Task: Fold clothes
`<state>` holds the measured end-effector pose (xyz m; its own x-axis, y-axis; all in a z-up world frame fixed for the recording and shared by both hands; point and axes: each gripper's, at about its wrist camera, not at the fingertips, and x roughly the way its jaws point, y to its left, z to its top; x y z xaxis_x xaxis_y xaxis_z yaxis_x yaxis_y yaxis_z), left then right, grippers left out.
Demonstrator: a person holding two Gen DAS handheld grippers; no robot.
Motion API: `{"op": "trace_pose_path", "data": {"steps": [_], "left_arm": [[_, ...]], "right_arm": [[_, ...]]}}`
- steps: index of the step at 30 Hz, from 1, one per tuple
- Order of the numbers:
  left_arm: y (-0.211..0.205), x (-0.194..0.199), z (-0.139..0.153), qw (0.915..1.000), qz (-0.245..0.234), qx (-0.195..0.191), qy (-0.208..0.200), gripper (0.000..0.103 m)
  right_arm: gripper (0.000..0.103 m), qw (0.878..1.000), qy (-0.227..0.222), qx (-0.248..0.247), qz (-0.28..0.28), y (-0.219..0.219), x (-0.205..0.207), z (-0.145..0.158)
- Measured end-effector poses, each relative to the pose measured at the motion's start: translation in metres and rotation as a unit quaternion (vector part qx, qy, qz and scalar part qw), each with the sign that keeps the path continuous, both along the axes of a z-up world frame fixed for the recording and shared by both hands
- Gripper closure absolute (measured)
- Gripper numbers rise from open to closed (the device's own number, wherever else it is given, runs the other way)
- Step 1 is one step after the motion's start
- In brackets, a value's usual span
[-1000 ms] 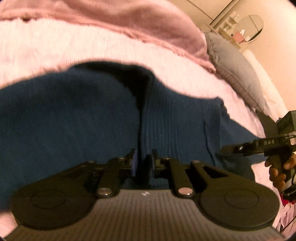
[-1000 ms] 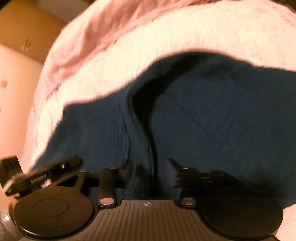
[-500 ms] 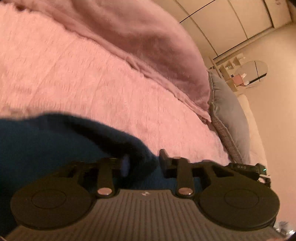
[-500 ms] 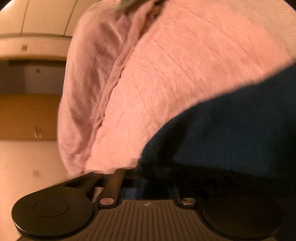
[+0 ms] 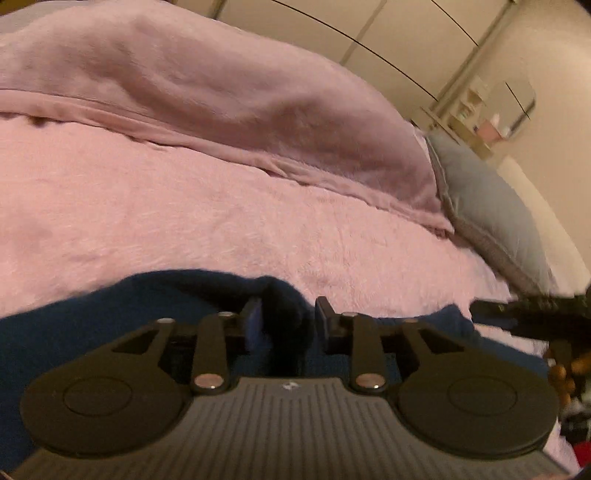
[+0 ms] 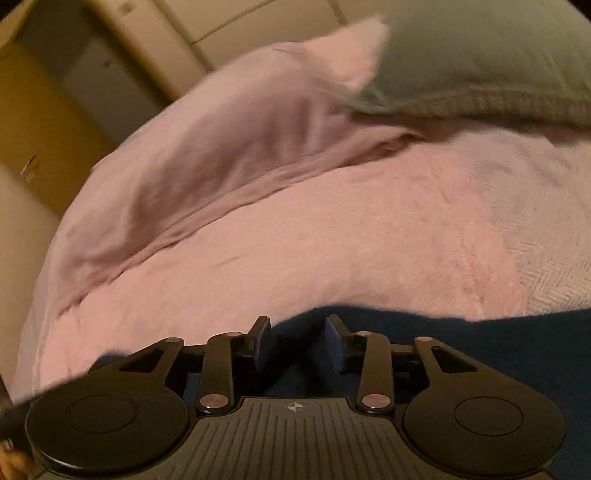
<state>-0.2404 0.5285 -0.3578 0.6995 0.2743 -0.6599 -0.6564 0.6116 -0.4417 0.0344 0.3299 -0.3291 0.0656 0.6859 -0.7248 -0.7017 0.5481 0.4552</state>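
Note:
A dark blue knit sweater [image 5: 110, 321] lies on the pink fleece bedspread [image 5: 221, 221], filling the lower part of both views. My left gripper [image 5: 288, 323] stands open at the sweater's far edge, with a raised fold of the knit in the gap between its fingers. In the right wrist view the sweater [image 6: 480, 350] spreads to the right, and my right gripper [image 6: 298, 341] is open over its edge, blue pads apart and dark knit below the gap. The right gripper's tip also shows in the left wrist view at the right edge [image 5: 517, 308], with a hand [image 5: 561, 373] under it.
A bunched pink duvet [image 5: 221, 92] runs along the far side of the bed. A grey pillow [image 5: 491, 206] lies at the head, also seen top right in the right wrist view [image 6: 480, 48]. Wardrobe doors [image 5: 369, 26] and a small shelf [image 5: 480, 122] stand behind.
Both grippers carried the sweater's edge forward across the bed and came down low. The jaws, shut on the knit a second ago, have spread apart.

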Motion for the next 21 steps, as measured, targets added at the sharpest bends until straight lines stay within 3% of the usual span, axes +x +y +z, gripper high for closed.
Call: {"op": "trace_pose_path", "data": {"steps": [3, 6, 8, 11, 14, 18, 21], "left_arm": [[-0.017, -0.013, 0.008, 0.9999, 0.002, -0.001, -0.01, 0.078], [-0.043, -0.003, -0.001, 0.9978, -0.059, 0.019, 0.025, 0.078], [-0.061, 0.006, -0.01, 0.9921, -0.105, 0.036, 0.058, 0.078], [-0.086, 0.016, -0.02, 0.9797, -0.162, 0.062, 0.101, 0.08], [-0.09, -0.004, -0.008, 0.9875, -0.123, 0.055, 0.082, 0.08], [-0.097, -0.026, -0.001, 0.9934, -0.085, 0.032, 0.069, 0.079], [-0.102, -0.044, -0.001, 0.9921, -0.059, 0.039, 0.103, 0.079]], "right_arm": [[0.066, 0.998, -0.022, 0.0, 0.056, 0.004, -0.032, 0.004], [0.075, 0.991, -0.051, -0.01, 0.122, 0.014, -0.063, -0.003], [0.075, 0.986, -0.055, -0.042, 0.15, 0.017, -0.074, -0.016], [0.075, 0.974, -0.121, -0.12, 0.15, 0.011, -0.088, -0.027], [0.075, 0.974, -0.135, -0.12, 0.14, -0.009, -0.097, -0.011], [0.075, 0.978, -0.097, -0.081, 0.167, -0.019, -0.121, 0.001], [0.075, 0.975, -0.079, -0.131, 0.161, -0.02, -0.132, -0.017]]}}
